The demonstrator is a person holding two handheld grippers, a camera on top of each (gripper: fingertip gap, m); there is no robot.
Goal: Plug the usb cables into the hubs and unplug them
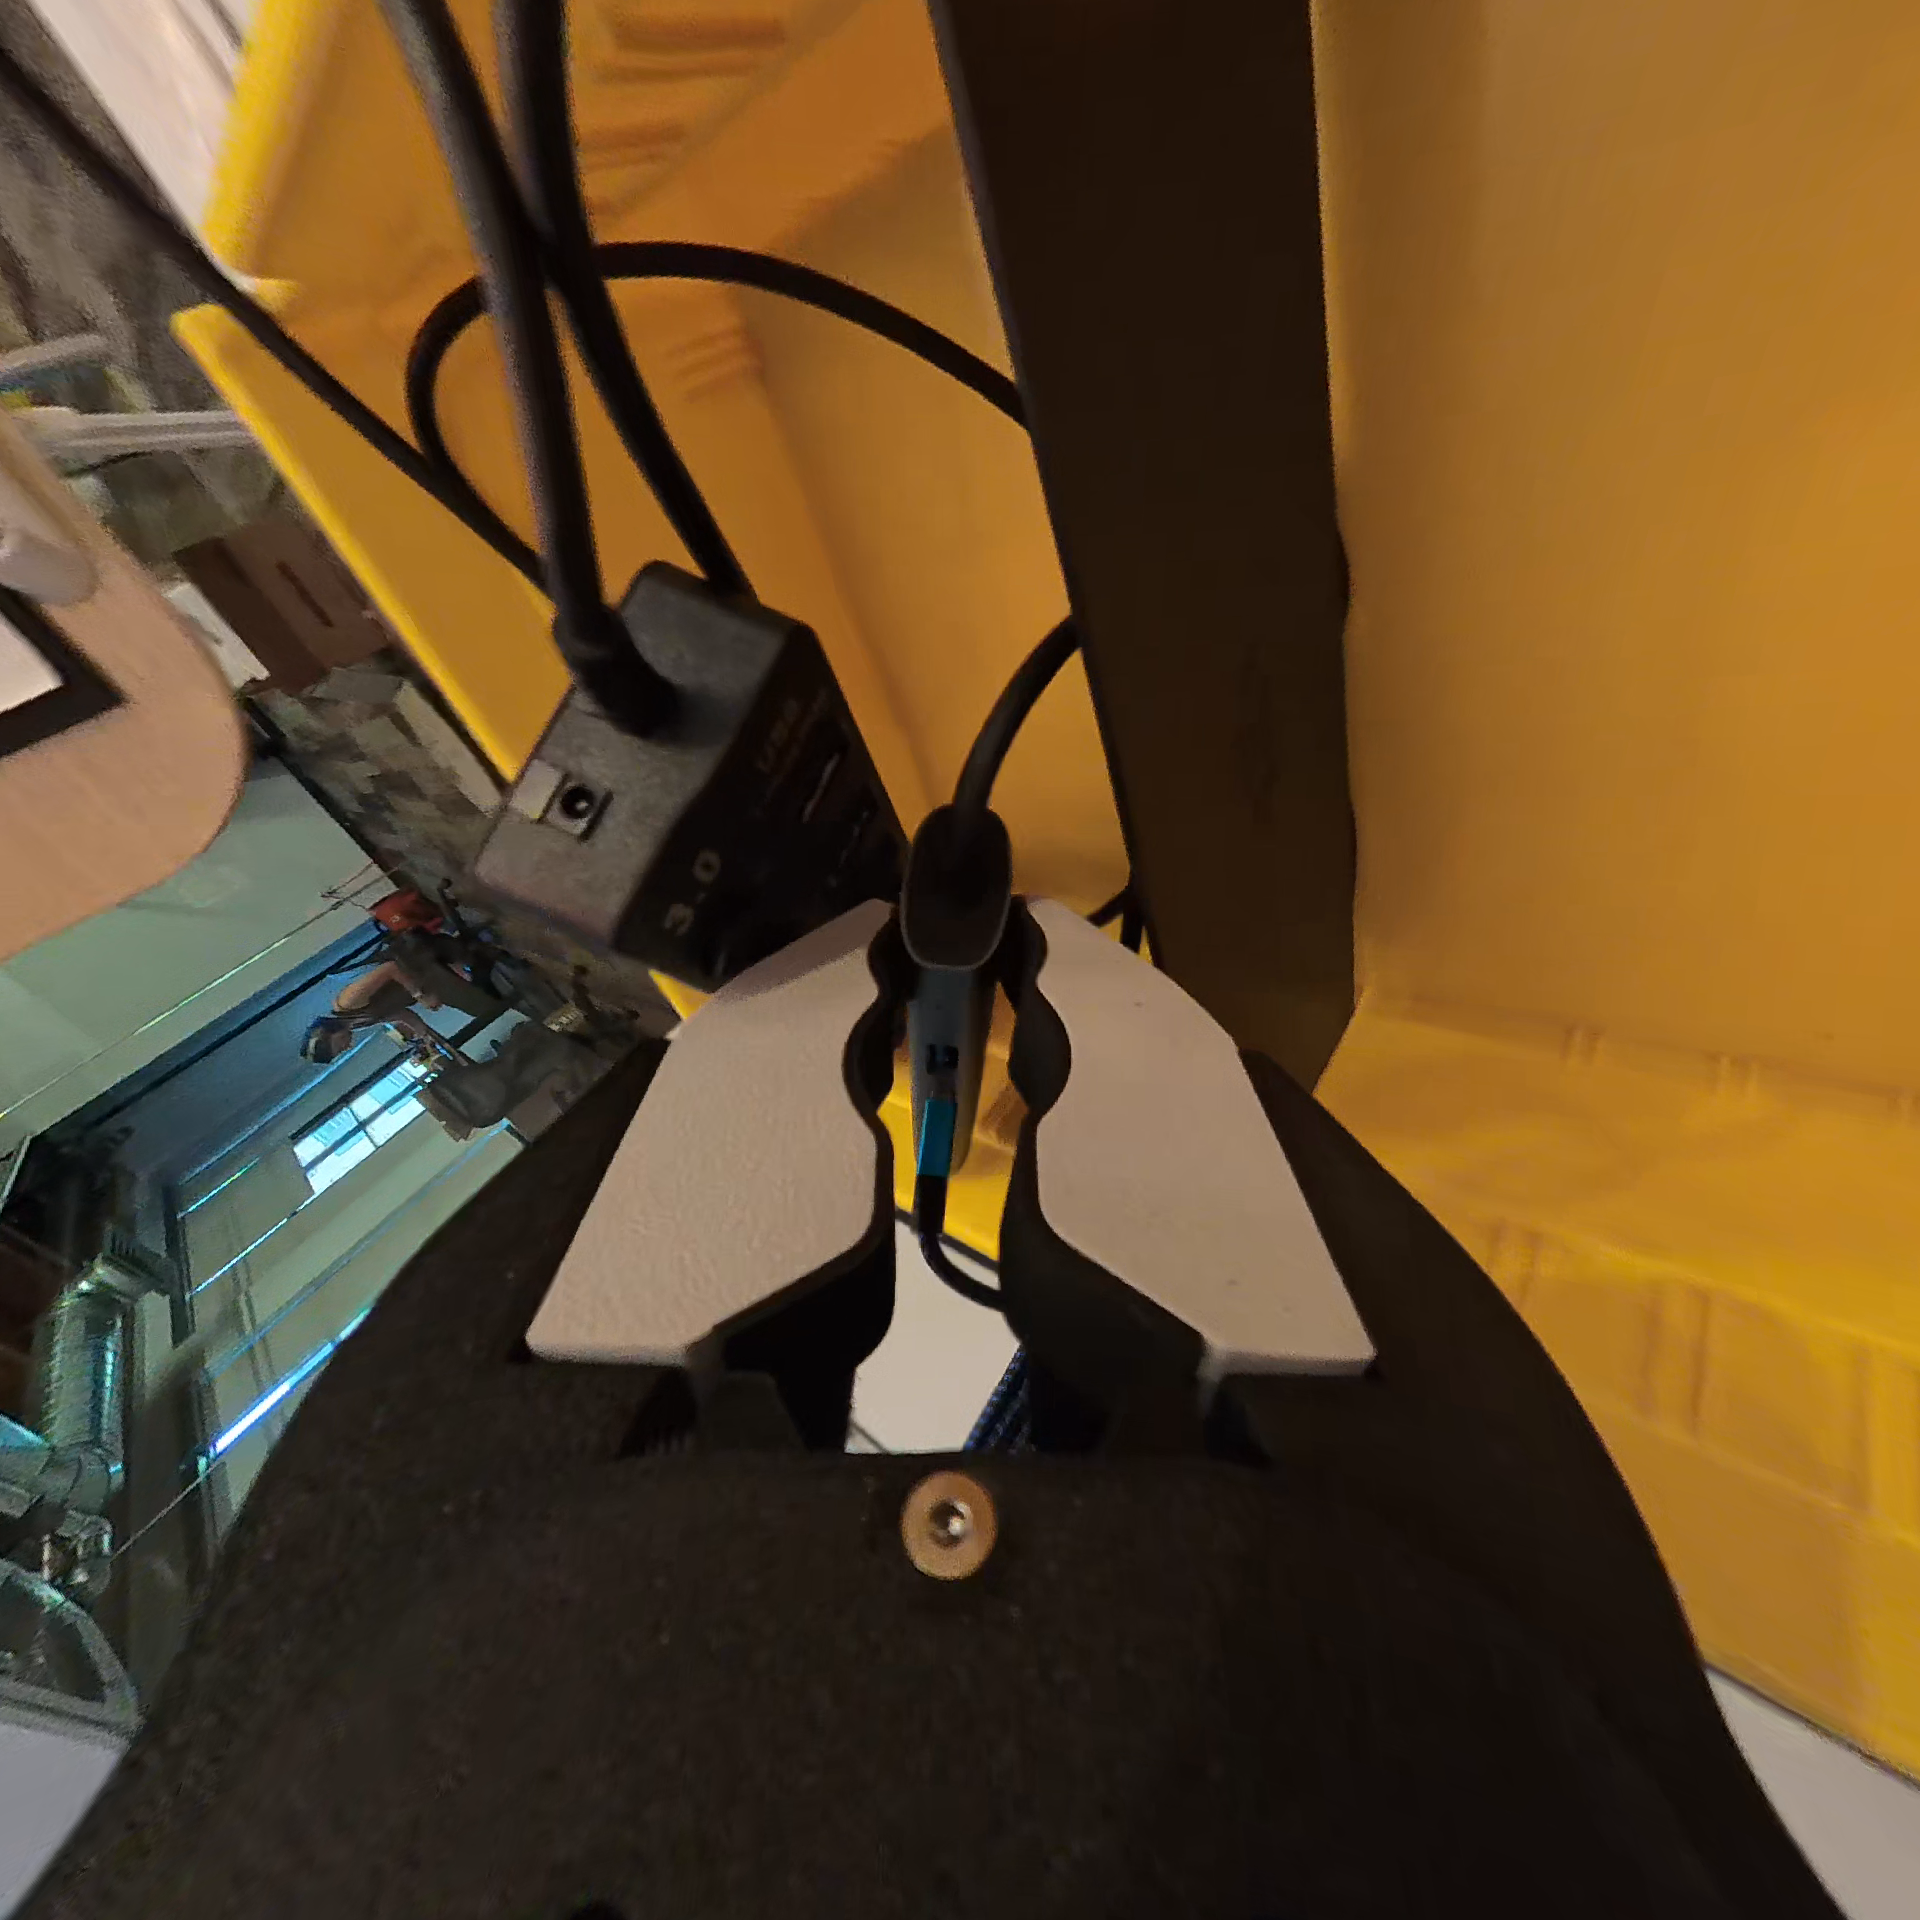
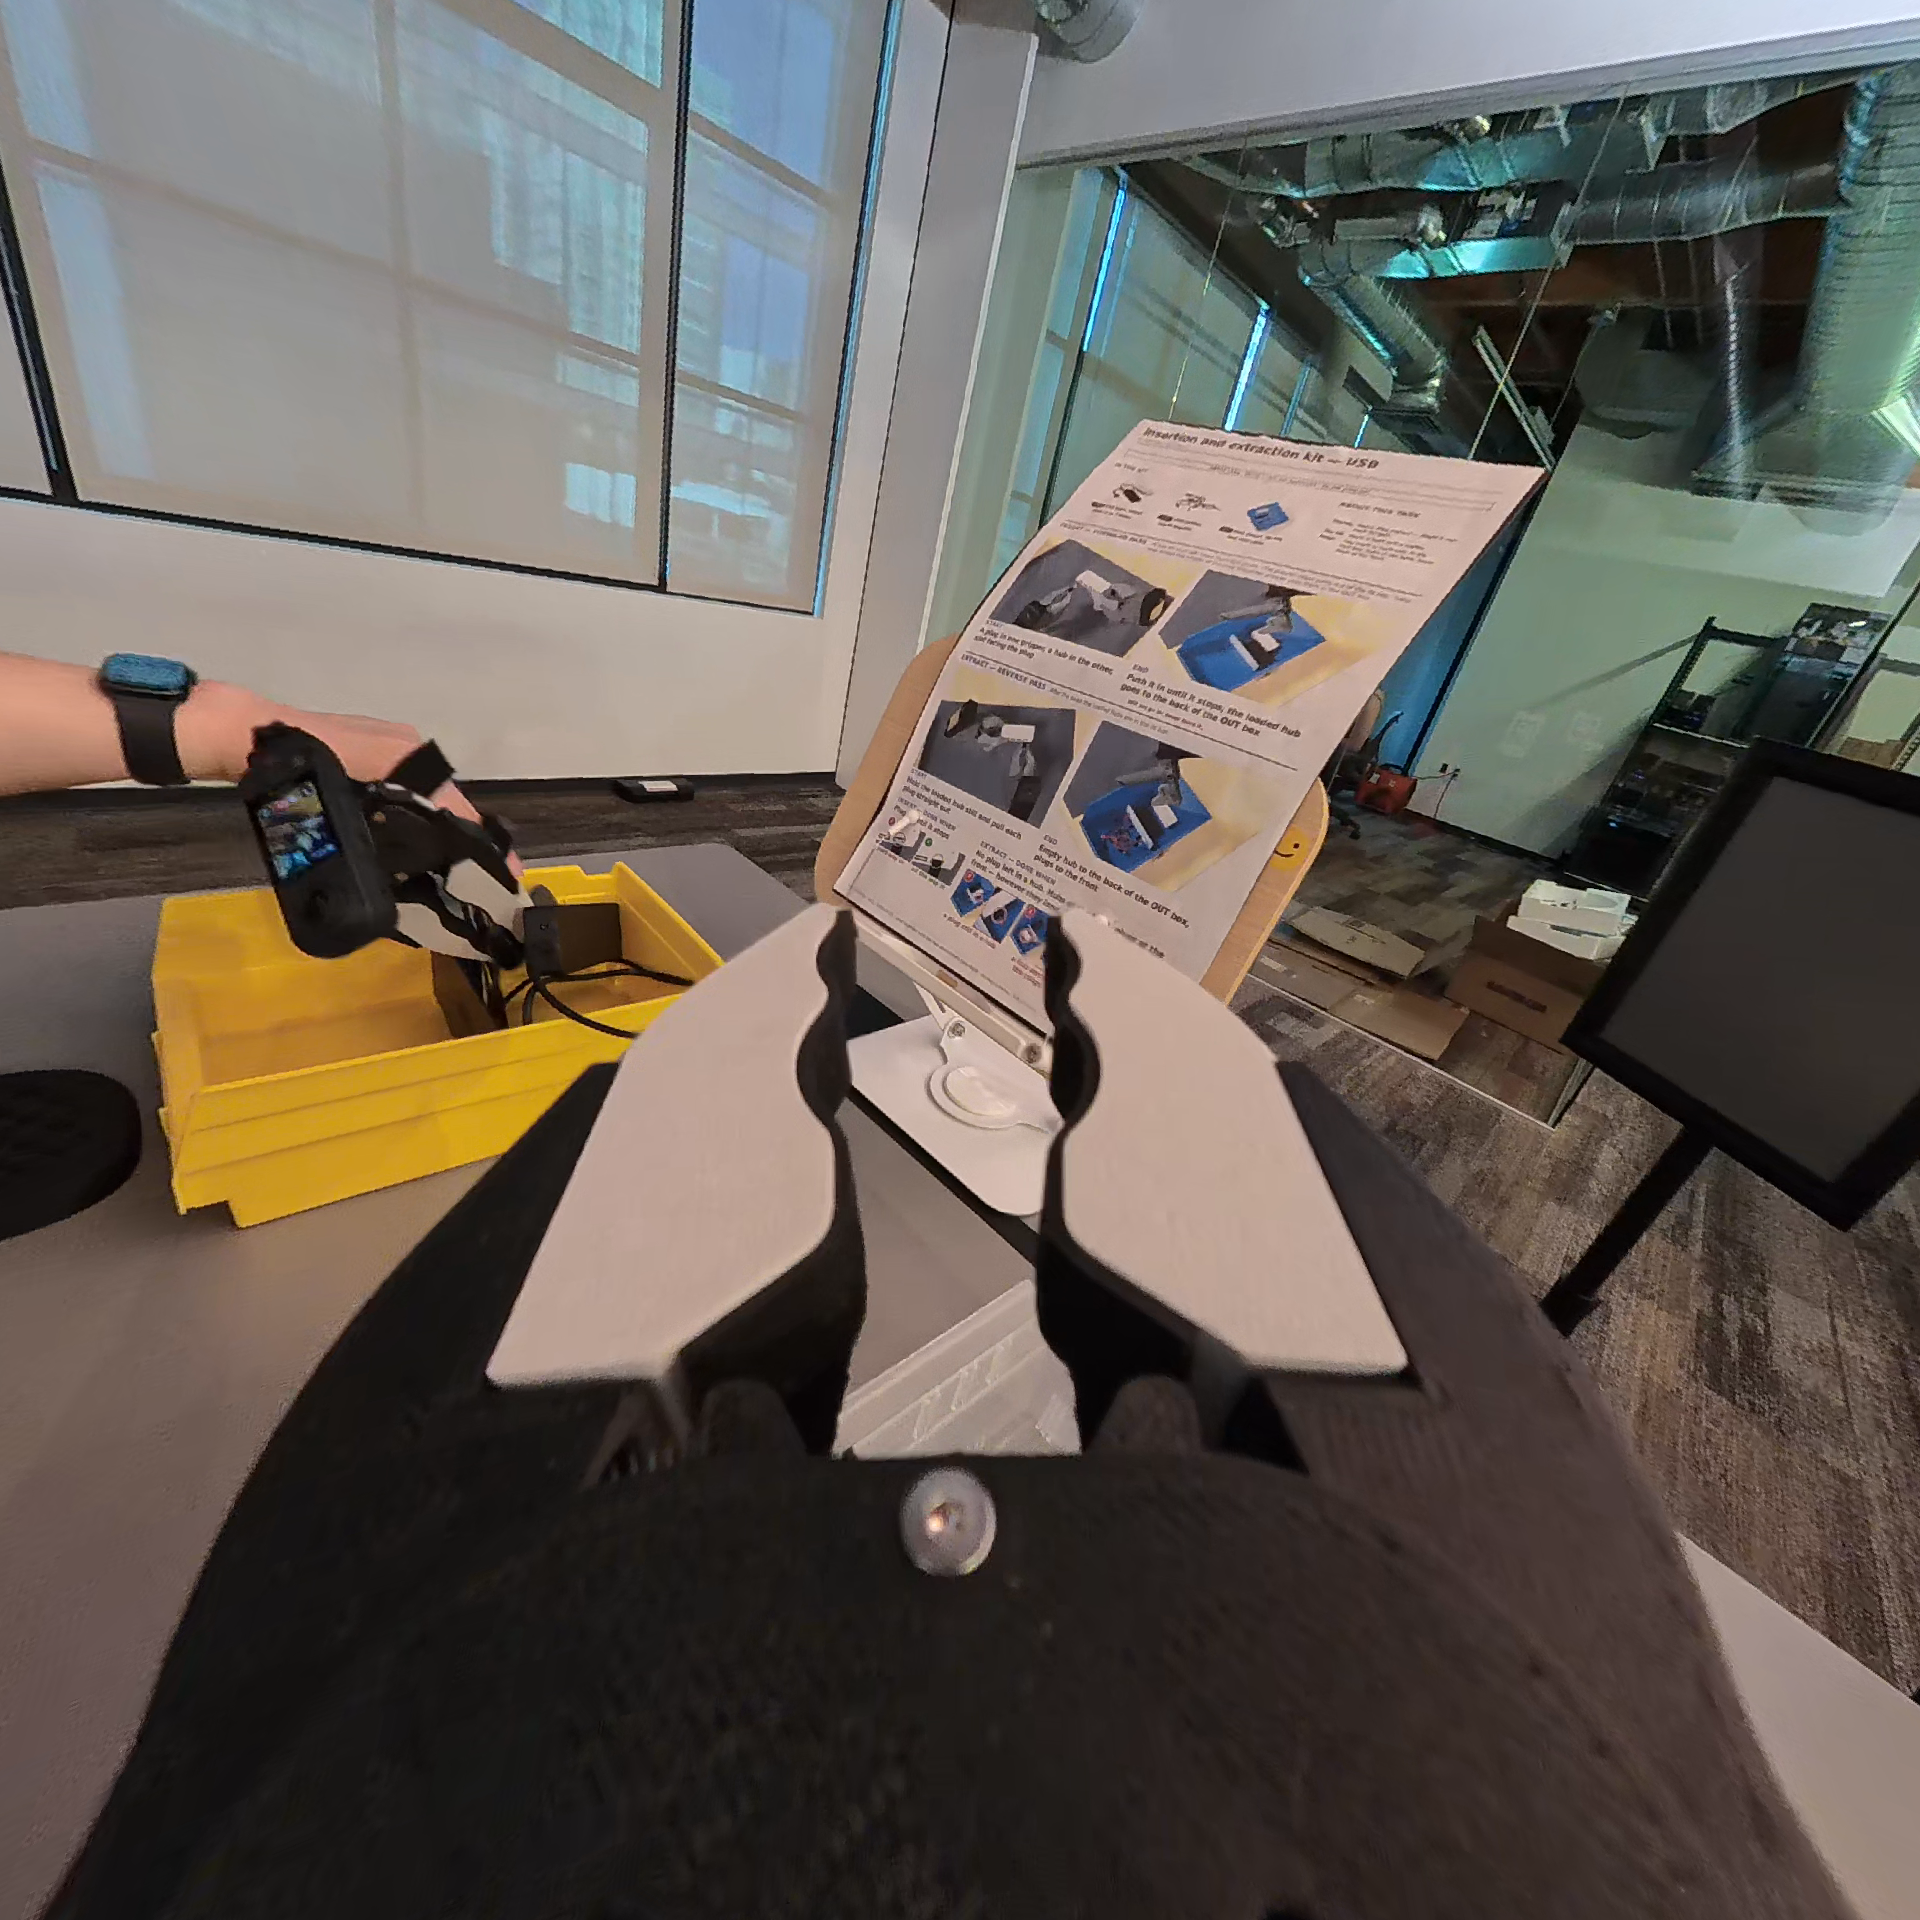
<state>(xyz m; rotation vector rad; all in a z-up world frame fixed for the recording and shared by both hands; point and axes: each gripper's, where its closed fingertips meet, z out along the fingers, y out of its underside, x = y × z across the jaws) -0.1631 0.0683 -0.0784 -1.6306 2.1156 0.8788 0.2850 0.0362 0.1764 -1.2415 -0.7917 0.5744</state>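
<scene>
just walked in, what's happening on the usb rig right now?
A person is working with two handheld grippers at a yellow bin on a grey table. The left gripper is down in the bin, shut on a grey USB plug with a black cable; a black hub, with cables already in it, sits right beside it. The right gripper is open and empty, held off to the side, pointing at an instruction sheet on a stand.

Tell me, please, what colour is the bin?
Yellow bin; the right wrist view shows it best.
</scene>
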